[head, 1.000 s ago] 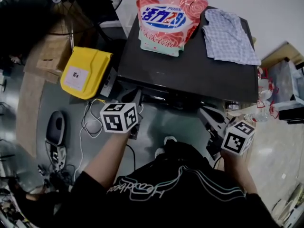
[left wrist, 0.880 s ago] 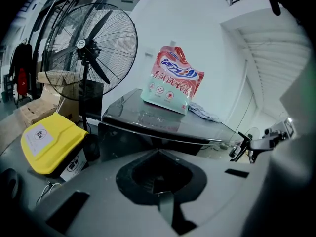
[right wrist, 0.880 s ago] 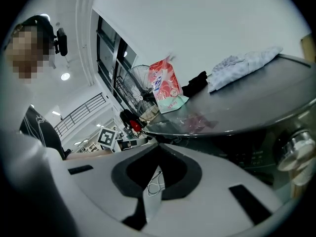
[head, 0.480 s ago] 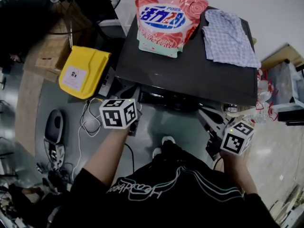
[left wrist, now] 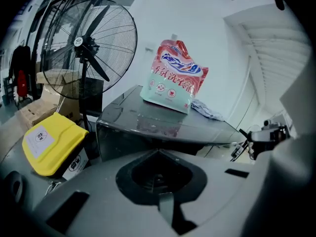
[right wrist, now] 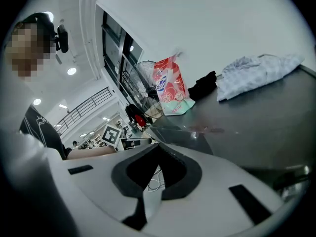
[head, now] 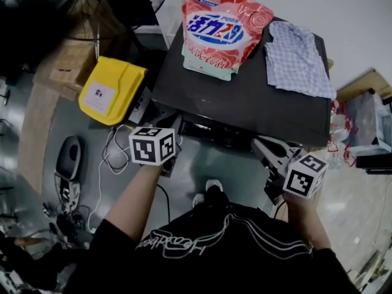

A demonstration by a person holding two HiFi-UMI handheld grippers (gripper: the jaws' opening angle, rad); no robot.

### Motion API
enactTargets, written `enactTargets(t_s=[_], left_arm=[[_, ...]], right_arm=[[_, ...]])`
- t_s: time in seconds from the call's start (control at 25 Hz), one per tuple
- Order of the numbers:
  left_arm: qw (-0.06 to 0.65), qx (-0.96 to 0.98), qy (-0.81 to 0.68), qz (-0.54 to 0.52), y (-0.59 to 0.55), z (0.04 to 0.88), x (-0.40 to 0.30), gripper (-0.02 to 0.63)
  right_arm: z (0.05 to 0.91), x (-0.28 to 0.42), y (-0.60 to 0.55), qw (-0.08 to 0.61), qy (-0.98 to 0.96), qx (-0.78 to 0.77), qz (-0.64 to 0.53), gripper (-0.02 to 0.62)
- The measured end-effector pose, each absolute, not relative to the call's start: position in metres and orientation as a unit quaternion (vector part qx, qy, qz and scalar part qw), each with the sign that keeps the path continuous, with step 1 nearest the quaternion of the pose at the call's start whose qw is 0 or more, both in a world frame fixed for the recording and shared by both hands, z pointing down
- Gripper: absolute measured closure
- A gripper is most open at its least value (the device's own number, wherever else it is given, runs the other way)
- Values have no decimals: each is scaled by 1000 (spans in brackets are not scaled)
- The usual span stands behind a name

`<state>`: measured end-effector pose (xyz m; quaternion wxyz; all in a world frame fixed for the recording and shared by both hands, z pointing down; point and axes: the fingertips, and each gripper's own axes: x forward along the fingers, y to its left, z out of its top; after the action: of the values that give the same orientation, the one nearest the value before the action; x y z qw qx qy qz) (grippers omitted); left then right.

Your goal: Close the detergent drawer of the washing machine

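The washing machine (head: 245, 100) has a dark glossy top, seen from above in the head view. Under its front edge runs a dark strip, the detergent drawer (head: 205, 127); how far out it stands is unclear. My left gripper (head: 177, 126) points at the front's left part, close to the drawer, and its jaws are shut on nothing. In the left gripper view the left gripper (left wrist: 158, 153) faces the machine's near corner (left wrist: 123, 139). My right gripper (head: 264, 144) hangs by the front's right end, also shut and empty. The right gripper (right wrist: 159, 146) looks across the top (right wrist: 256, 117).
A pink detergent bag (head: 220, 29) and a checked cloth (head: 297, 51) lie on the machine's top. A yellow case (head: 110, 90), a cardboard box (head: 67, 66) and a standing fan (left wrist: 89, 48) are at the left. Cables (head: 113, 158) trail on the floor.
My left gripper has crept slightly up toward the machine's front. The right gripper has barely moved. The head view has shifted a little.
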<state>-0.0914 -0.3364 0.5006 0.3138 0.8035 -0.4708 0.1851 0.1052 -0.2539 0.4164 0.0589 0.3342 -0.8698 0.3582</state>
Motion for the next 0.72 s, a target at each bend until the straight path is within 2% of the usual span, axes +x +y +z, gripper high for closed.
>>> enactTargets(t_s=[0.4,0.72], left_arm=[[270,865,-410,105,-306,382,-57,583],[218,907,-360,27,-271,294,-16,583]], right_arm=[[341,96,-273,66,-926,280,245,569],[286,99,-267,25,-945,270,184,569]])
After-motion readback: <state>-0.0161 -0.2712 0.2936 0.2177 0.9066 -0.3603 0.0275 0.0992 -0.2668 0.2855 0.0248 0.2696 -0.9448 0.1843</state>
